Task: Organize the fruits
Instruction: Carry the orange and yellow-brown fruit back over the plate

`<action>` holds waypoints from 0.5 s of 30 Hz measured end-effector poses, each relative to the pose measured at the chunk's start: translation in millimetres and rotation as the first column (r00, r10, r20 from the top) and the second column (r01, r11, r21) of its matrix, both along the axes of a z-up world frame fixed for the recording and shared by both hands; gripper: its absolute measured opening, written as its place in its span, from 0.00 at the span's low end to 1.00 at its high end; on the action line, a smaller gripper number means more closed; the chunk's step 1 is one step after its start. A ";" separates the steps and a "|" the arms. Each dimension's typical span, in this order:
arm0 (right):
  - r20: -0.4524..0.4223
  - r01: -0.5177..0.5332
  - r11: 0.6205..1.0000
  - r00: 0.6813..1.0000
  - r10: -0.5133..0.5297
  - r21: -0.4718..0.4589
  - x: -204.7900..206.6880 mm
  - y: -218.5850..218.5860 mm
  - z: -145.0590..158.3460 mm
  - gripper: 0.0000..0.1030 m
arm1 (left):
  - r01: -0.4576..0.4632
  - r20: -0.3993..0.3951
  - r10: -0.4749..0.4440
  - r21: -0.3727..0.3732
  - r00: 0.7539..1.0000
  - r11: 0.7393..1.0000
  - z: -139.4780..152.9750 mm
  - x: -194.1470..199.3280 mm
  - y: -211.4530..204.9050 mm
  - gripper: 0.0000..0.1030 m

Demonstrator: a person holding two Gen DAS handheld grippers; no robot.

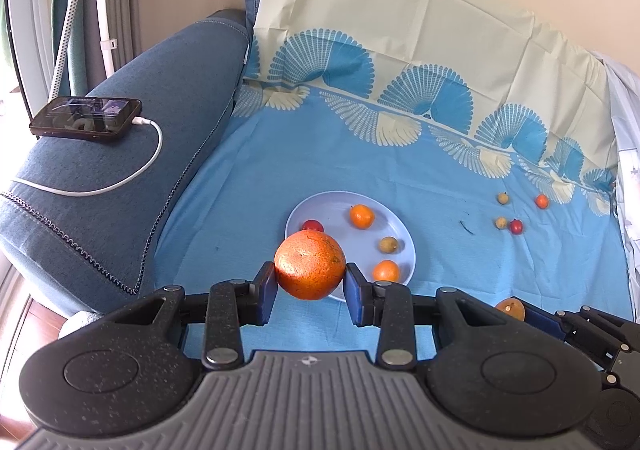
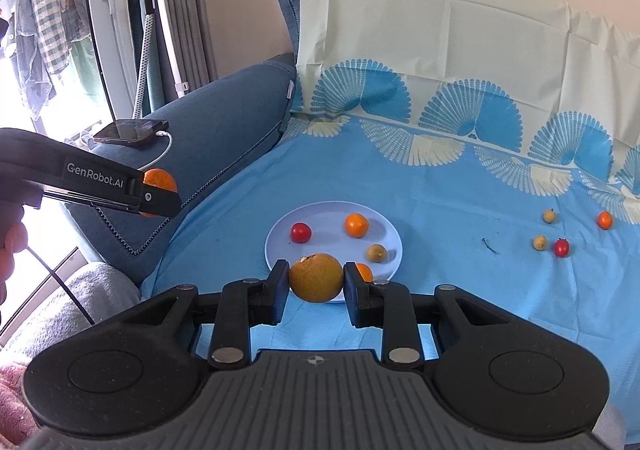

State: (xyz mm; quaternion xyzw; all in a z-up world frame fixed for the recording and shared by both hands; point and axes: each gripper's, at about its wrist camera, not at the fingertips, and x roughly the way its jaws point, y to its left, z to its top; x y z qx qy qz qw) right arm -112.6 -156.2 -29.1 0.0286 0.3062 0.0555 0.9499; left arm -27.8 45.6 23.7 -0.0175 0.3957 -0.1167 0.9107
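**Two fruits held above a plate on a cloth-covered sofa**

A light blue cloth with a cream fan-pattern border (image 2: 460, 186) covers the seat and back of a blue fabric sofa (image 1: 132, 178). On its armrest lies a black smartphone (image 1: 86, 119) with a white charging cable (image 1: 132, 170) plugged in. Behind, near a window, stands a white garment steamer pole (image 2: 160, 10), with hanging clothes (image 2: 40, 22) beside it.

A round pale blue plate (image 2: 384, 226) rests on the cloth, carrying a red cherry tomato (image 2: 301, 232), two small orange fruits (image 2: 356, 225) and a yellowish-brown round fruit (image 2: 377, 252); the nearer orange one is largely hidden in the right wrist view. Well to the right, four small loose fruits (image 2: 562, 247) lie on the cloth, two yellowish and two red-orange, too small to name.

The left gripper (image 1: 310, 286) has its jaws pinching a large orange citrus fruit (image 1: 310, 265), which covers part of the plate and tomato. The right gripper (image 2: 316, 286) has its jaws pinching a dull yellow-brown round fruit (image 2: 316, 277) above the plate's near rim. In the left wrist view this gripper is cut off at the lower right.
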 end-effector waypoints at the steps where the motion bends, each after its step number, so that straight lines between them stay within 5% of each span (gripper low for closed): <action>1: -0.002 0.001 1.000 1.000 -0.001 0.000 1.9 -0.5 -0.8 0.29 | -0.001 -0.001 0.001 0.000 1.000 1.000 -0.6 3.1 -0.8 0.38; 15: -0.039 0.011 1.000 0.999 -0.010 0.011 42.3 -6.7 -12.1 0.29 | 0.018 -0.028 -0.017 0.016 0.999 1.000 -13.3 49.2 -20.7 0.38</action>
